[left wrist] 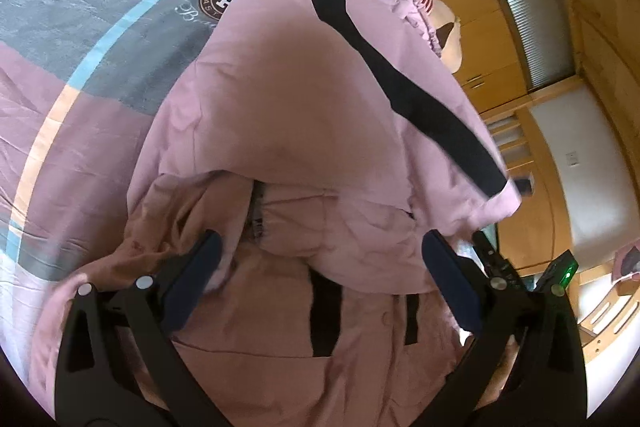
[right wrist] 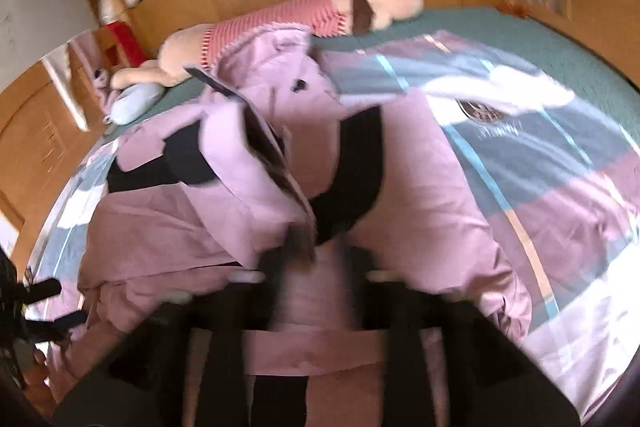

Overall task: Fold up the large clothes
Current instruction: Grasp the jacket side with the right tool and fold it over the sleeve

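Pink jacket [left wrist: 304, 115] with black stripes lies bunched on striped quilt [left wrist: 80, 75], one panel turned over the body. Left gripper [left wrist: 320, 283] spread, empty, above the hem. Right gripper [right wrist: 316, 291] blurred, jaws apart, unloaded. Mid-fold; next: flatten and square edges. Quilt open alongside; plush toy [right wrist: 280, 15] beyond.

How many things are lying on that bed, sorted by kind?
Pink jacket with black stripes: 1
Plush toy in a striped top: 1
Pale blue cushion: 1
Patterned bedspread: 1
Total: 4
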Demonstrator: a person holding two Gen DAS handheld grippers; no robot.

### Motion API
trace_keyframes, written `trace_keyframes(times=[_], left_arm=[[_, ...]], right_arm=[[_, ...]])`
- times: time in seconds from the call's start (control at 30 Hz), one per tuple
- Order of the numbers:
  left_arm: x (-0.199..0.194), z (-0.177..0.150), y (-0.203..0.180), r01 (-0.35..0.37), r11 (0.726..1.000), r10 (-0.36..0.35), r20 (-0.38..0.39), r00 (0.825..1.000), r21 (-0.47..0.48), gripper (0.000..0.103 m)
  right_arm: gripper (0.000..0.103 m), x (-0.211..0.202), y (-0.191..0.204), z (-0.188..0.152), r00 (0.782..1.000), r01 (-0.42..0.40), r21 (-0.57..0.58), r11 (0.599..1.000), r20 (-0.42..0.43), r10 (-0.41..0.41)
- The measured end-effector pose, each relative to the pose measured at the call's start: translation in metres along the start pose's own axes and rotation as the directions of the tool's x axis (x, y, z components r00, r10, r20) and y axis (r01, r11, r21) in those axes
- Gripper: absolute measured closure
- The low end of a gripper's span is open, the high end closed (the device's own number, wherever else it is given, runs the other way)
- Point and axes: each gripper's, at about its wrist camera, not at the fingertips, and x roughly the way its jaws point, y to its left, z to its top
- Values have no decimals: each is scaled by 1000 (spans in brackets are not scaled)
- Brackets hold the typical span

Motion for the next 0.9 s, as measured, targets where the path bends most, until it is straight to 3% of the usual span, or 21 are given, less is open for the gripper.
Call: trace_keyframes(times=[0.03, 0.13, 0.27, 0.33, 0.63, 0.8, 0.9], left_arm=[[0, 0, -1, -10, 1000, 10, -1, 1000, 8, 2], [2, -1, -2, -27, 999, 27, -3, 1000, 24, 2], [4, -1, -1, -41, 999, 42, -13, 999, 20, 2], [5, 0, -1, -44, 999, 44, -14, 999, 14, 2], [4, -1, 5, -43, 999, 43, -10, 999, -5, 2], [7, -2, 4, -62, 998, 62, -14, 998, 5, 2], [8, -2, 2, -71, 997, 71, -13, 997, 7, 2]], right_arm=[[14, 0, -3, -3, 1000, -21, 34, 999, 8, 21], [13, 11, -11, -5, 986, -149, 126, 981, -56, 157], [13, 39, -42, -11, 946, -245, 380, 892, -107, 305], [13, 44, -52, -14, 933, -268, 450, 852, -99, 345], [13, 33, -51, -11, 894, -348, 499, 794, -79, 441], [12, 40, -42, -11, 896, -337, 464, 819, -110, 431], [12, 38, -39, -11, 884, -347, 499, 794, -109, 455]])
